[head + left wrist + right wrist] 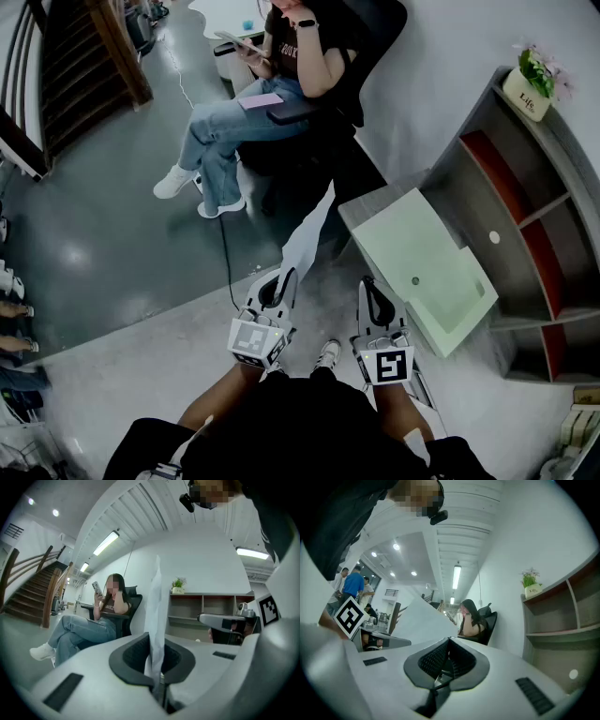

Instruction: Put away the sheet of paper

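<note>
A white sheet of paper (pixel 310 236) stands edge-up from my left gripper (pixel 284 279), which is shut on its lower edge. In the left gripper view the sheet of paper (pixel 155 603) rises as a thin strip from between the closed pads of my left gripper (pixel 153 641). My right gripper (pixel 370 285) is held beside it, a little to the right, shut with nothing in it. In the right gripper view my right gripper (pixel 449 642) has its tips together, and the paper (pixel 419 620) shows to its left.
A pale green open tray (pixel 412 242) sits at the end of a grey shelf unit (pixel 525 217) with red-backed compartments, just ahead right of the grippers. A potted plant (pixel 536 79) tops the shelf. A seated person (pixel 272 84) is ahead; stairs (pixel 84 66) are far left.
</note>
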A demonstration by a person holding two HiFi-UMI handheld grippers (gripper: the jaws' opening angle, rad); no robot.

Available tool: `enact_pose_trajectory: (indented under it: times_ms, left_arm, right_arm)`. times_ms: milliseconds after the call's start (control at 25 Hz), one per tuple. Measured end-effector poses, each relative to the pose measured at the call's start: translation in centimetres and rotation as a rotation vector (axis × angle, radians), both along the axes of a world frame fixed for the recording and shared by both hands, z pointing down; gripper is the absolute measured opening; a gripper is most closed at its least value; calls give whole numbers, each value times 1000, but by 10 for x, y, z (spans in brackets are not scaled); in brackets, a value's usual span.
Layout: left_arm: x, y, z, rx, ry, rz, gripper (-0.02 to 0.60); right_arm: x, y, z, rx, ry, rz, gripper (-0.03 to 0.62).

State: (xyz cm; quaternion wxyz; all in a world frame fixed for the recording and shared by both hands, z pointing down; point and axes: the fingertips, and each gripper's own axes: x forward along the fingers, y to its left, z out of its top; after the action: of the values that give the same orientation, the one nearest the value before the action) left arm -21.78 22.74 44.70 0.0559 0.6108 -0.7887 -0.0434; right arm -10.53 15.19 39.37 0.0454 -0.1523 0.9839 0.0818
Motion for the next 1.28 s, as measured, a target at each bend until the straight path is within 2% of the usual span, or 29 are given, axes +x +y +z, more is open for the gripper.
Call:
enact_pose_trajectory:
  times_ms: [320,800,1000,1280]
  left_arm:
    - [7,-14,-11,10,-34,30,7]
    - [19,-37,-17,-1,-63,35,8]
    - [30,-57,-21,-5,-76,33,8]
    - [46,-94,-26,-13,-121,32,8]
  right_arm:
    - [9,-21,-8,-25,-40,52,21]
    - [31,-47,-9,-50,-69,66,23]
    - [50,-68,-8,-55,-66,72,23]
    - [84,-103,-11,-14,-66,105,23]
